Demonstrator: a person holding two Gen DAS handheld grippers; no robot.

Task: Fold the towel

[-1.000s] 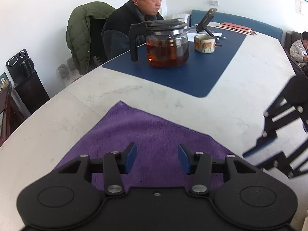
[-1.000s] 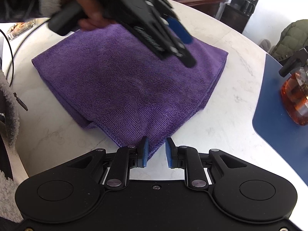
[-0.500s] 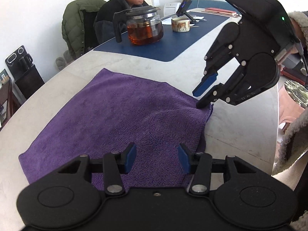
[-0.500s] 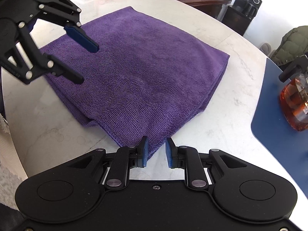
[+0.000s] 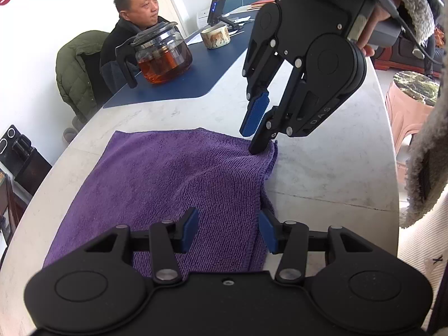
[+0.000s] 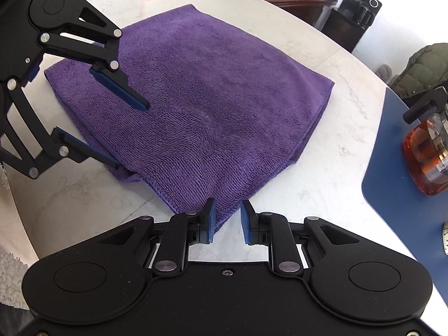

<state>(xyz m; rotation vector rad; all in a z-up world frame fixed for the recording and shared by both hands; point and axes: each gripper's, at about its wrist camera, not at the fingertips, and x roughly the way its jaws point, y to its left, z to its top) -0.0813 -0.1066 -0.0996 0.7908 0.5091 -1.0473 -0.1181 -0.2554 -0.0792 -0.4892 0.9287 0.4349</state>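
Purple towel (image 6: 212, 103) lies folded double and a bit rumpled on the marble table (image 6: 322, 173), both grippers gaping over its corners, holding nothing.

The towel (image 5: 179, 184) lies on the table (image 5: 330, 151), with the mat (image 5: 196, 75) behind it. On the mat stand a teapot (image 5: 162, 56) and, farther back, a cup (image 5: 215, 37).

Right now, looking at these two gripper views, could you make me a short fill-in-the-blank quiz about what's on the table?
1. The towel is coloured ____.
2. The glass teapot stands on a ____ mat.
3. The right gripper is at the towel's near ____.
4. The left gripper has its jaws ____, over the towel's edge.

Missing words: purple; blue; corner; open
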